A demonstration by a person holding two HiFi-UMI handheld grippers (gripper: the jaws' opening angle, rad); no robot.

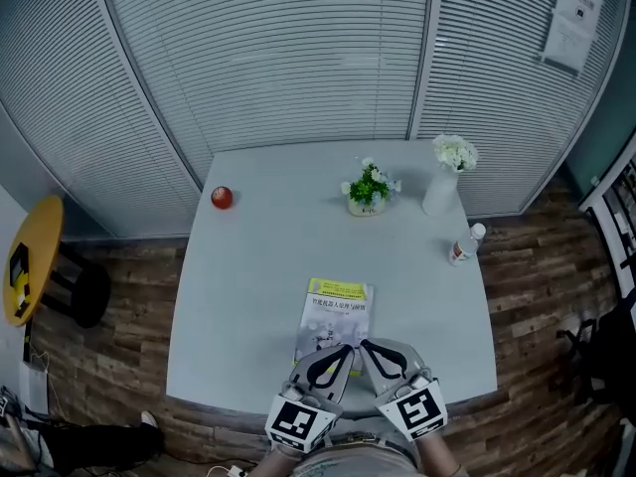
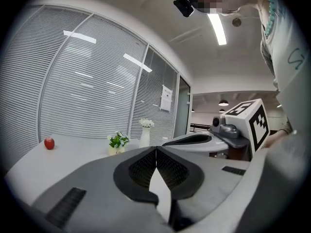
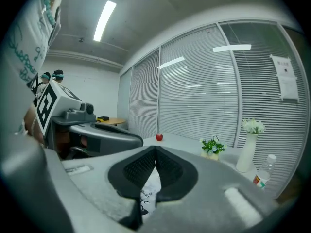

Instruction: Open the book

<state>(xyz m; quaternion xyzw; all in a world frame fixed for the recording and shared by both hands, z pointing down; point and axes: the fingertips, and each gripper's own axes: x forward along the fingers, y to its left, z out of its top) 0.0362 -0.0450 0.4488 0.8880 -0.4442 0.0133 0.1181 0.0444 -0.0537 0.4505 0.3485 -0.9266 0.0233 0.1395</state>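
Step in hand: approach. The book [image 1: 336, 316] lies closed at lower centre of the frame, near the table's [image 1: 248, 286] front edge. The left gripper [image 1: 343, 349] and right gripper [image 1: 366, 347] are both clenched and empty, tips over the book's near end. Next move, by judgement: part one pair and catch the cover edge. The apple [image 1: 222, 198], plant [image 1: 368, 189], vase [image 1: 444, 182] and bottle [image 1: 464, 244] stand well apart; nothing obstructs.
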